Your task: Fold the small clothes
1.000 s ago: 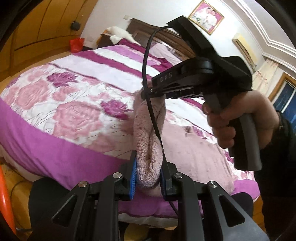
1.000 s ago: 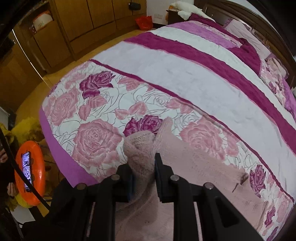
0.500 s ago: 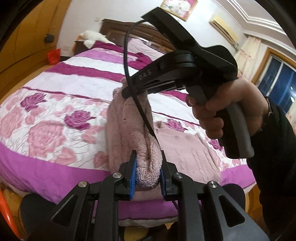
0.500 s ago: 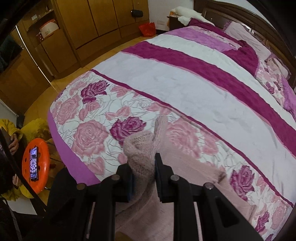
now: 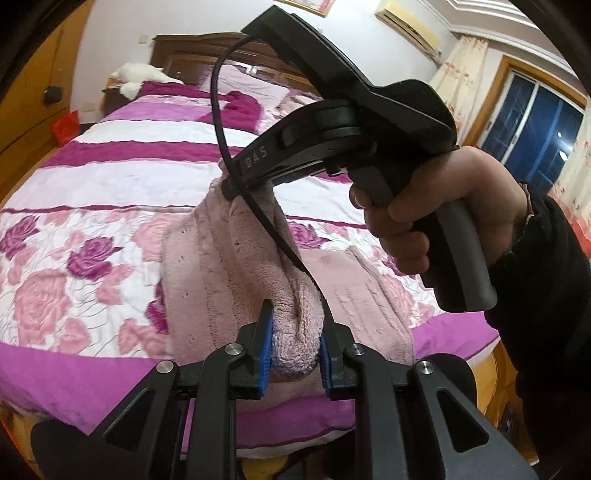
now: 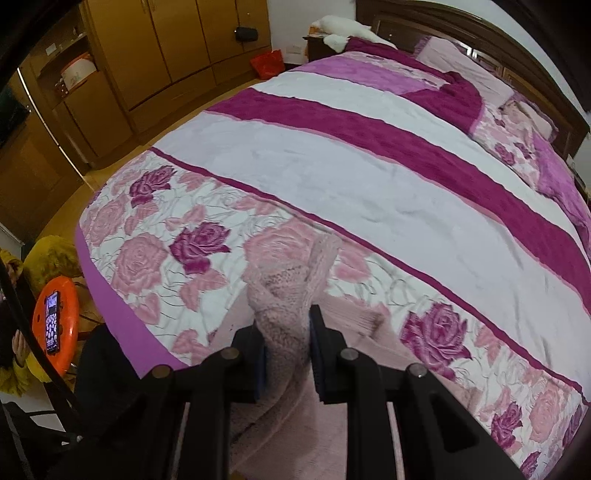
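Note:
A small pink fleece garment (image 5: 229, 266) hangs lifted over the near edge of the bed, its far part still lying flat on the cover. My left gripper (image 5: 295, 350) is shut on a thick fold of it between the blue pads (image 5: 265, 347). My right gripper (image 5: 232, 186), held in a hand (image 5: 436, 206), is shut on the garment's upper edge, higher and farther over the bed. In the right wrist view the right gripper (image 6: 286, 332) pinches the pink garment (image 6: 284, 295), which bunches up between its fingers.
The bed (image 6: 369, 177) carries a rose-patterned, white and magenta striped cover, with pillows near a dark headboard (image 6: 480, 33). Wooden wardrobes (image 6: 177, 48) line the left wall. An orange stool (image 6: 55, 325) with a phone on it stands by the bed corner, beside a seated person.
Both grippers carried the garment up and sideways along the bed's near edge, lifting more of it off the cover. The left gripper rolled, tilting its view. Both grips stayed shut.

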Motion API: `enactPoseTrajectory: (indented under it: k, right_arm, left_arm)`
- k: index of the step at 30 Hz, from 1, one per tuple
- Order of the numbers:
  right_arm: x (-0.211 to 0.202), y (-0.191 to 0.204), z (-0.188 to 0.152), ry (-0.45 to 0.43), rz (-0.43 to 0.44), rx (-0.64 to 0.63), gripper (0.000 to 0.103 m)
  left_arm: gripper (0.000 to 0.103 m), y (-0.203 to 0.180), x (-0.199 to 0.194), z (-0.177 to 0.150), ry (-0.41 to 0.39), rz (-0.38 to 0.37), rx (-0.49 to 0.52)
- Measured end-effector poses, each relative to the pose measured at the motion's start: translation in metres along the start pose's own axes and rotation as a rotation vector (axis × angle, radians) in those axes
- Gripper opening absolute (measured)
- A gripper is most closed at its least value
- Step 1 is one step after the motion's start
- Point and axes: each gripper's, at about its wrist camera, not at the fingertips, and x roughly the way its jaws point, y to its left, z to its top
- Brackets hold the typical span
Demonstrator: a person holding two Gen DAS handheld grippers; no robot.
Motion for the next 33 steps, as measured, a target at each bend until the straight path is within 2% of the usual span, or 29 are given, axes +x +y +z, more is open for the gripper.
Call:
enactPoseTrajectory:
  k: [11, 13, 18, 23, 26, 27, 29, 30, 31, 33]
  right_arm:
    - [-0.009, -0.054, -0.027, -0.009, -0.020, 0.072, 0.020]
    - [-0.012, -0.062, -0.031, -0.021, -0.031, 0.080, 0.013]
    - [-0.015, -0.075, -0.041, -0.033, -0.022, 0.086, 0.012]
    - [-0.007, -0.091, -0.060, -0.045, -0.041, 0.132, 0.010]
    - [0.003, -0.106, -0.074, -0.042, -0.017, 0.184, 0.010]
    - [0.006, -0.112, -0.079, -0.039, -0.008, 0.209, 0.014]
    - [0.011, -0.128, -0.093, -0.036, 0.001, 0.290, 0.043]
    - [0.011, -0.134, -0.102, -0.047, 0.014, 0.336, 0.072]
    - [0.006, -0.145, -0.118, -0.092, 0.061, 0.417, 0.083]
    - [0.003, -0.162, -0.149, -0.139, 0.198, 0.575, 0.084]
  left_arm:
    - [0.000, -0.038, 0.033, 0.005, 0.068, -0.025, 0.070]
    - [0.000, -0.045, 0.037, 0.004, 0.078, -0.025, 0.081]
    - [0.000, -0.058, 0.046, 0.001, 0.094, -0.029, 0.103]
    - [0.000, -0.060, 0.058, -0.003, 0.132, -0.044, 0.079]
    - [0.000, -0.061, 0.061, -0.005, 0.140, -0.040, 0.083]
    - [0.000, -0.061, 0.061, -0.006, 0.140, -0.038, 0.085]
    - [0.000, -0.060, 0.062, -0.006, 0.138, -0.038, 0.086]
    - [0.000, -0.059, 0.061, -0.006, 0.136, -0.041, 0.083]
    - [0.000, -0.058, 0.060, -0.006, 0.132, -0.046, 0.079]
    - [0.000, -0.056, 0.057, -0.005, 0.122, -0.048, 0.073]
